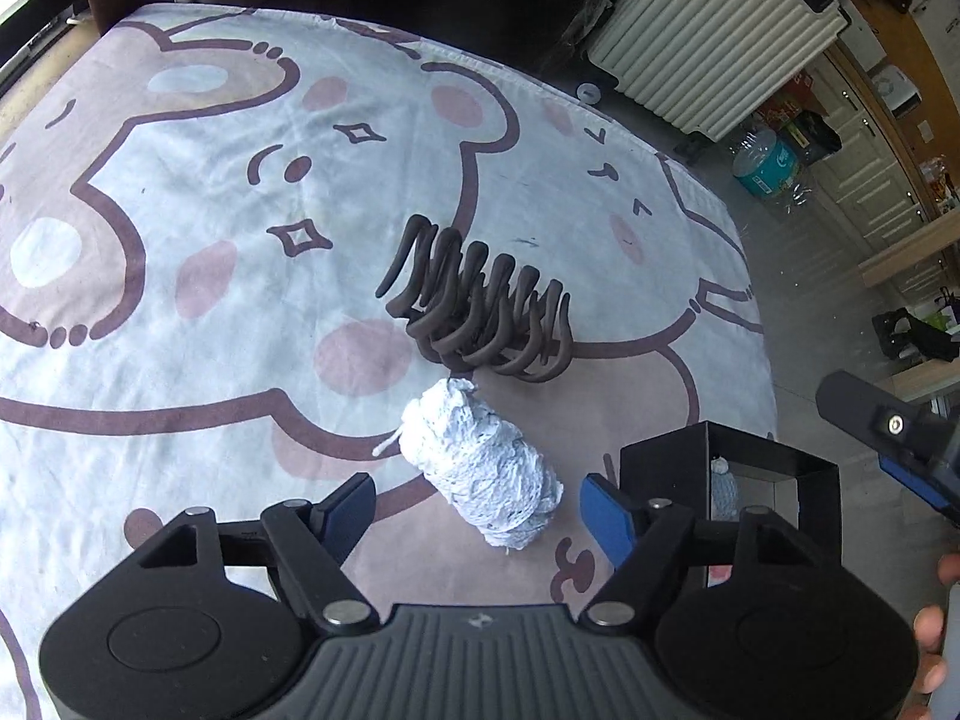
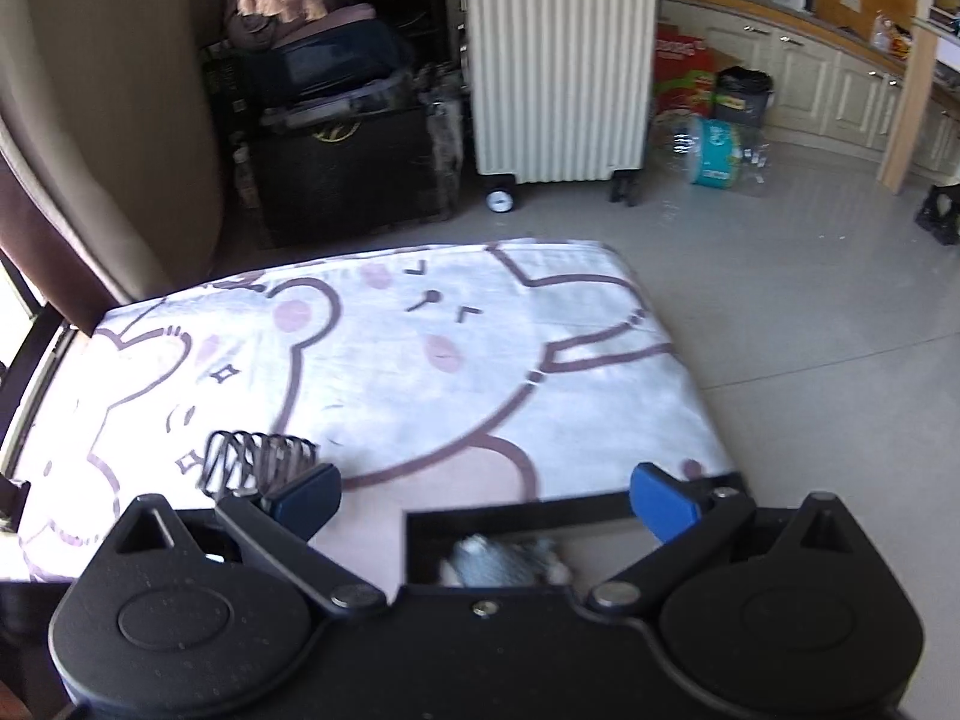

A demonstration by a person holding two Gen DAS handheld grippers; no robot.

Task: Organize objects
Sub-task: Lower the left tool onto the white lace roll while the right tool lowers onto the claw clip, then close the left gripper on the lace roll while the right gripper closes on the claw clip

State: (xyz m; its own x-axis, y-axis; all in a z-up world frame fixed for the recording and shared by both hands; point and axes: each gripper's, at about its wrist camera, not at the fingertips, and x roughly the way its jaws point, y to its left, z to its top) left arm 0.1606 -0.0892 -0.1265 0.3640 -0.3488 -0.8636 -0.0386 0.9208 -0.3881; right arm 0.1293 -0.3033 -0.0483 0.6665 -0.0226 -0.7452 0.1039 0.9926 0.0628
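In the left wrist view we count one hair clip (image 1: 480, 306), one ball of pale blue yarn (image 1: 483, 465) and one black box (image 1: 732, 474), all on a bench covered with a bear-print cloth (image 1: 210, 210). Our left claw (image 1: 477, 510) is spread wide and holds nothing; the near end of the yarn lies between its blue pads (image 1: 606, 516). The dark brown clip stands just beyond the yarn, its curved teeth pointing up, and seems to touch the yarn's far end. The open-topped box sits to the right of the yarn, partly behind the claw's right finger. Inside it we see one small pale knitted thing (image 1: 723, 483); we cannot tell what it is. Our right claw (image 1: 900, 456) comes in at the right edge.

In the right wrist view our right claw (image 2: 483, 501) is also wide open and empty, hanging above the box (image 2: 516, 510). One blurred grey-blue bundle (image 2: 504, 558) lies inside. The clip (image 2: 258, 459) stands left of the box, beyond the left finger. One cream suitcase (image 2: 558, 66) stands on the floor past the bench.
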